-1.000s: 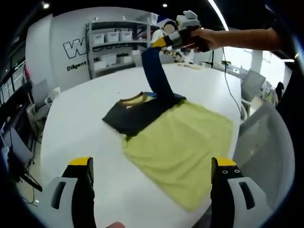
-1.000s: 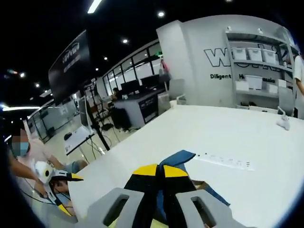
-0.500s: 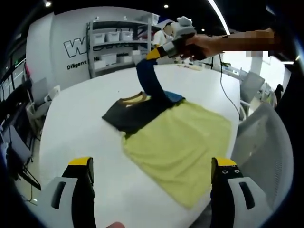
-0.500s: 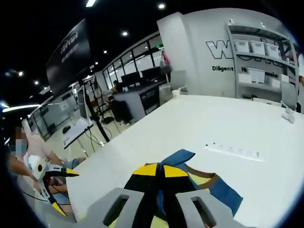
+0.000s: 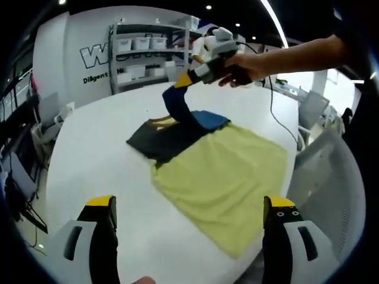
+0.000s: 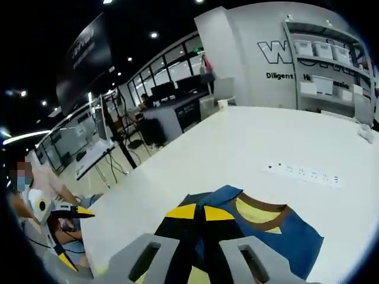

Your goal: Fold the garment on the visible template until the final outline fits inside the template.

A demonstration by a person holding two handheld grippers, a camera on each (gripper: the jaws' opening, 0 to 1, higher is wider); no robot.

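A dark blue garment point(image 5: 163, 139) with a brown collar point(image 6: 260, 216) lies on the white table point(image 5: 95, 160), partly on a yellow-green template sheet point(image 5: 225, 177). My right gripper point(image 5: 183, 80), held by a hand, is shut on a blue flap of the garment point(image 5: 177, 106) and holds it above the dark part. In the right gripper view its jaws point(image 6: 198, 213) press together on that blue cloth. My left gripper point(image 5: 189, 204) stands open near the table's front edge, apart from the sheet. It also appears small at the left point(image 6: 62, 213).
A white power strip point(image 6: 302, 171) lies on the table beyond the collar. Shelves with white bins point(image 5: 139, 53) stand against the back wall. A grey chair point(image 5: 328, 177) sits close to the table's right edge. A cable point(image 5: 275, 112) trails across the far table.
My right gripper has come down and to the left with the blue flap, so the raised cloth now hangs lower over the dark part. The left gripper has stayed put.
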